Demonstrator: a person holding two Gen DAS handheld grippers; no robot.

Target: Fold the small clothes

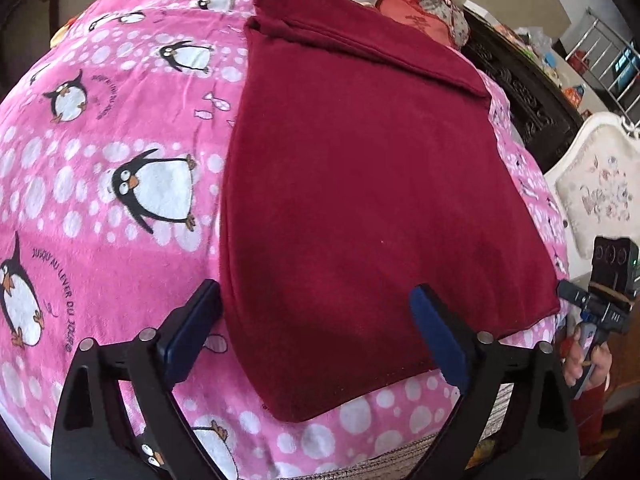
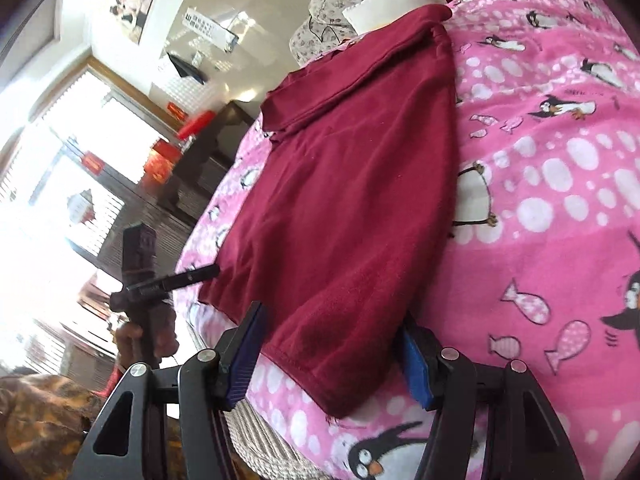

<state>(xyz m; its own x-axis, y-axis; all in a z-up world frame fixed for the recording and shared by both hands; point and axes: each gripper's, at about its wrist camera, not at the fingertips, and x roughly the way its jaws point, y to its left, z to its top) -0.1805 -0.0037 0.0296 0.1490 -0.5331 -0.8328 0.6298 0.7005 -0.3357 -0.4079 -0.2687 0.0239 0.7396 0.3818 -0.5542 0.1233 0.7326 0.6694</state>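
Pink penguin-print blanket (image 1: 104,128) covers the bed, and a dark red garment (image 1: 360,184) lies flat along it, its hem at the near edge and a sleeve folded across the far end. Left gripper (image 1: 316,332) and right gripper (image 2: 332,356) each hover with fingers apart at a near hem corner, probably ready to pinch both corners for a fold.

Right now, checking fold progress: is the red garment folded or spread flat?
Partly folded: the red garment lies flat, its far part doubled over along a visible edge.
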